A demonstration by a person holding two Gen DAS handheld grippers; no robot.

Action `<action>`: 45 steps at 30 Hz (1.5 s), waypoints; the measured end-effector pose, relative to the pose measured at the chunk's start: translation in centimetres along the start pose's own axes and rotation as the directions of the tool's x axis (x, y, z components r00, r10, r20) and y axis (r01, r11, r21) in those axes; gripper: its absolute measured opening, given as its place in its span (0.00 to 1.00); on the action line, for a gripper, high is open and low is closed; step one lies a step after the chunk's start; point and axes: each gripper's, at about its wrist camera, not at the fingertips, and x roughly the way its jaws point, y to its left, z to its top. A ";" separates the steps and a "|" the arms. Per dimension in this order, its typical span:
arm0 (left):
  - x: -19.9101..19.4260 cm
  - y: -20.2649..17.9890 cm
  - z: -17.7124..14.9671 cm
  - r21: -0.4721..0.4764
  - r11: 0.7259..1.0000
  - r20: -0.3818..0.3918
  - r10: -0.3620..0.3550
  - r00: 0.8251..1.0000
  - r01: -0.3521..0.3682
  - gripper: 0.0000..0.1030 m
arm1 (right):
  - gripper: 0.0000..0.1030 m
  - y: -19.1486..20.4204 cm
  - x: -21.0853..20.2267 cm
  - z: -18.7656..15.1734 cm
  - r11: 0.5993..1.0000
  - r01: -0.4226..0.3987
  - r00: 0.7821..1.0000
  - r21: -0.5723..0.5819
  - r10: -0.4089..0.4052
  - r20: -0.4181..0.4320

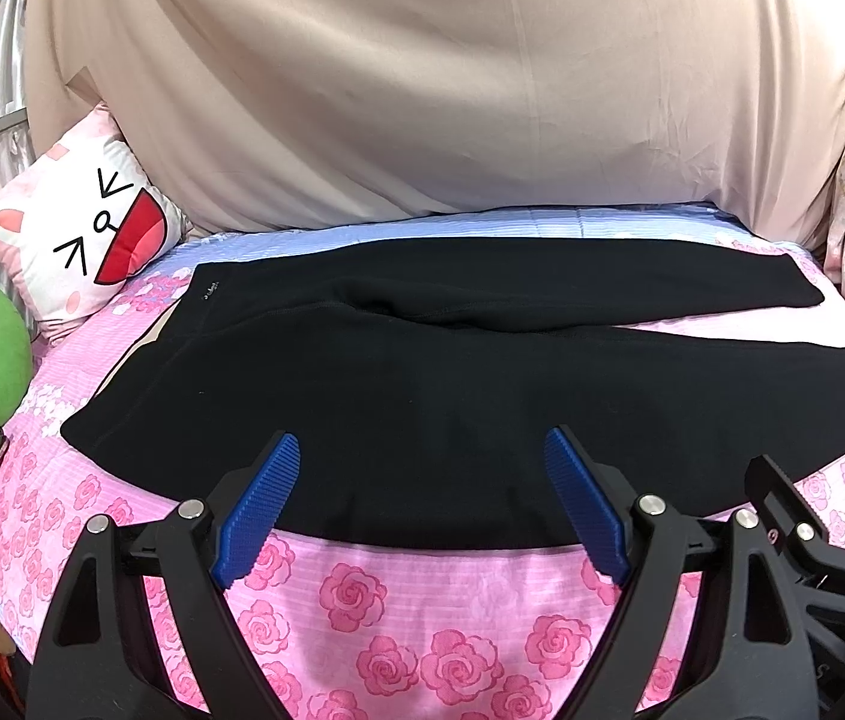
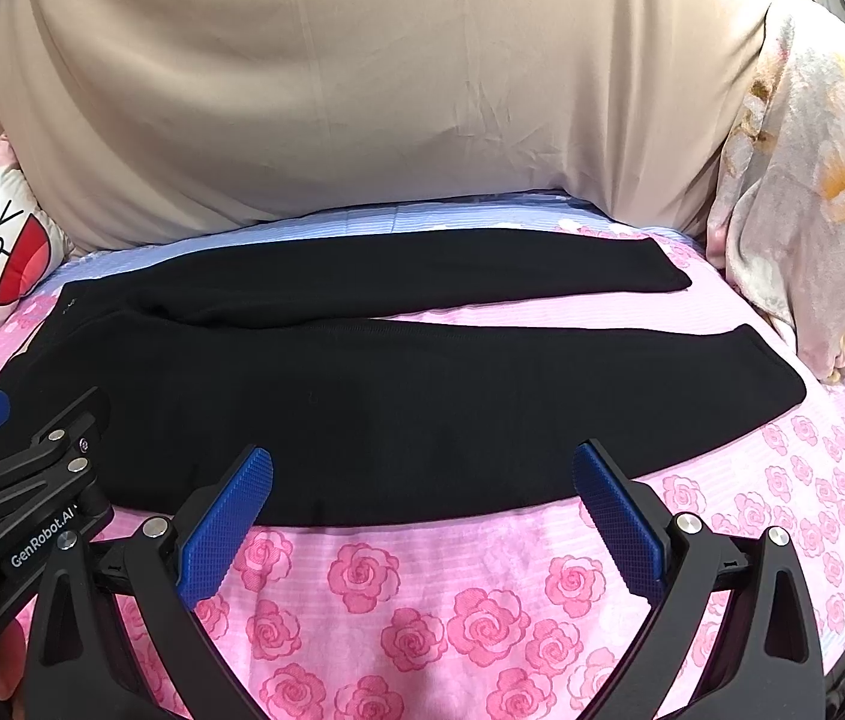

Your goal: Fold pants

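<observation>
Left wrist view: black pants (image 1: pixel 362 384) spread flat on rose-print bedsheet (image 1: pixel 398 618), beige curtain (image 1: pixel 422 72) behind, cat-face pillow (image 1: pixel 92 234) far left; left gripper (image 1: pixel 422 450) jaws wide, empty.
Right wrist view: right gripper (image 2: pixel 422 468) jaws wide, empty, over pants' near edge; floral blanket (image 2: pixel 800 192) heaped right.
</observation>
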 end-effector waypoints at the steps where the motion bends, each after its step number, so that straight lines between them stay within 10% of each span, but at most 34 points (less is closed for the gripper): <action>1: 0.1 0.0 0.1 0.001 1.000 -0.003 -0.001 1.000 0.001 0.80 | 0.95 0.0 0.2 0.0 1.000 -0.008 1.000 0.001 0.008 0.000; 8: 1.8 0.3 1.3 0.004 1.000 -0.018 -0.016 1.000 0.016 0.87 | 0.95 -2.4 2.7 1.7 1.000 -0.020 0.999 -0.021 0.019 -0.033; 22: 9.2 6.9 7.5 -0.065 0.998 -0.017 0.012 1.000 -0.013 0.93 | 0.83 -24.7 22.7 17.8 0.999 -0.026 0.990 0.031 0.030 -0.139; 36: 27.3 22.9 16.8 -0.161 0.948 -0.189 0.244 0.951 -0.275 0.93 | 0.74 -30.6 35.6 21.2 0.995 0.028 0.971 0.095 -0.004 -0.239; 45: 37.0 29.4 16.2 -0.246 0.942 -0.430 0.106 0.897 -0.229 0.93 | 0.18 -28.7 35.7 21.7 0.996 -0.020 0.972 0.082 0.039 -0.232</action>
